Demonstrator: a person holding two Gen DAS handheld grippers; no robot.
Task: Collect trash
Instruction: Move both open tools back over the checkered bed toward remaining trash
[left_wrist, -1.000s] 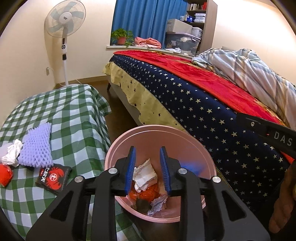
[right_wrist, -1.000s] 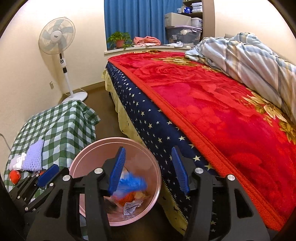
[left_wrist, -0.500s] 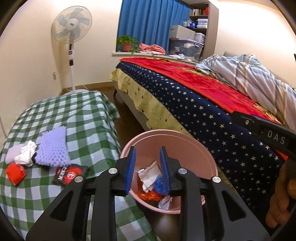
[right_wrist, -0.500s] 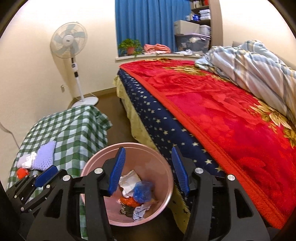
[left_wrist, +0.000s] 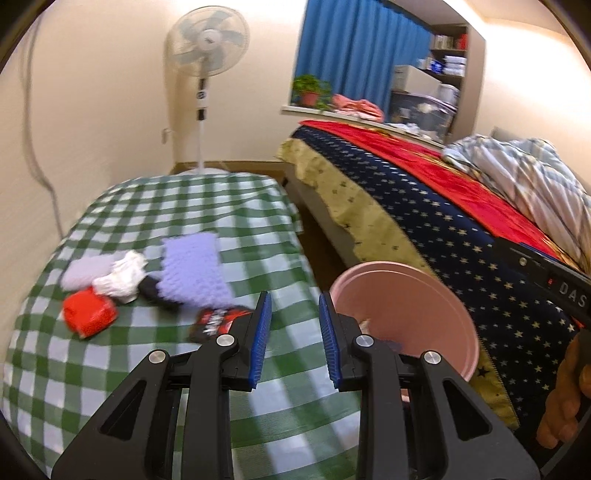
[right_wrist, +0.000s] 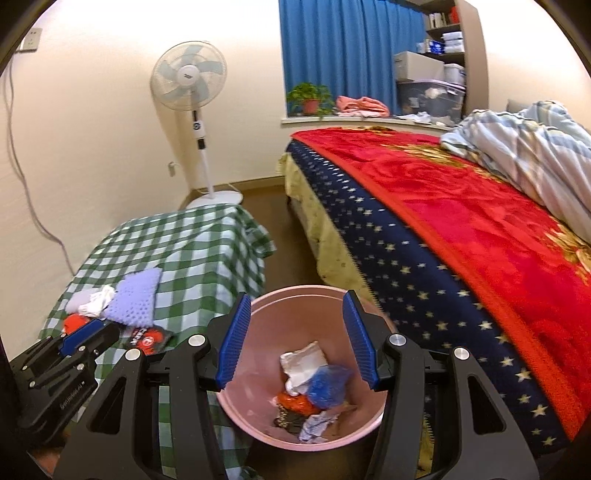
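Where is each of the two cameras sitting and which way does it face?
Left wrist: on the left gripper, looking down along open, empty jaws at the checked table; a hand shows at the right edge.
Right wrist: on the right gripper, above the pink bin, jaws open and empty.
Shared: table, bin, fan, bed.

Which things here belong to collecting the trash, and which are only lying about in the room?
For the job:
- pink bin
- red wrapper
- white crumpled paper
- purple foam net
- black and red packet

Only lying about:
- standing fan
- potted plant
- striped quilt
- pink cloth
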